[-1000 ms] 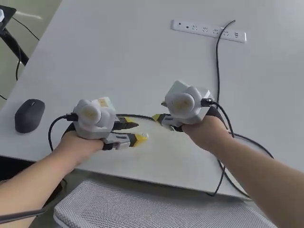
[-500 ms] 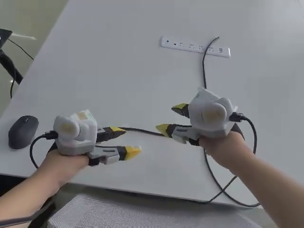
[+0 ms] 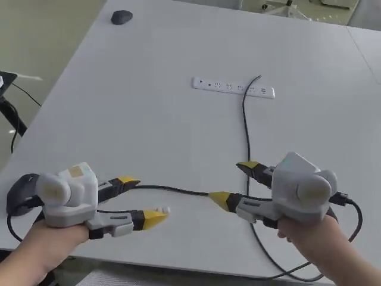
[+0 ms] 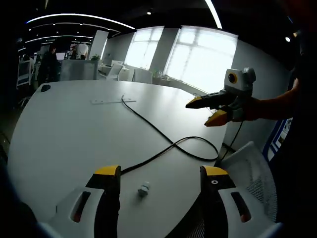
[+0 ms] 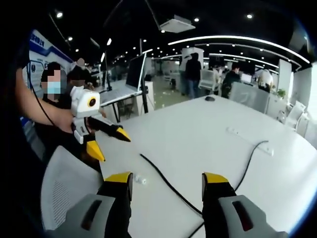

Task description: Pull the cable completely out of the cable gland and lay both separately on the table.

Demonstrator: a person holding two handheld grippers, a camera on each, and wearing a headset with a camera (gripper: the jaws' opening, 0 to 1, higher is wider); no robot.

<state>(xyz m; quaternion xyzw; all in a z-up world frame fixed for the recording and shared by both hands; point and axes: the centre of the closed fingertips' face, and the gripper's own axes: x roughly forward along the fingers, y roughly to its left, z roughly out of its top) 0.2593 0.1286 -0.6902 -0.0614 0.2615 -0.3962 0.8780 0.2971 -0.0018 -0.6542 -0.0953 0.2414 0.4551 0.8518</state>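
Left gripper and right gripper held wide and empty above the table, black cable lay between them, small white gland lay free near its end.

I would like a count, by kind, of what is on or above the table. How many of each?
Hand-held grippers: 2, the left hand-held gripper and the right hand-held gripper
Loose black cable: 1
Cable gland: 1
Power strip with cord: 1
Mice: 2, the far mouse and the near mouse, partly hidden
Total: 7
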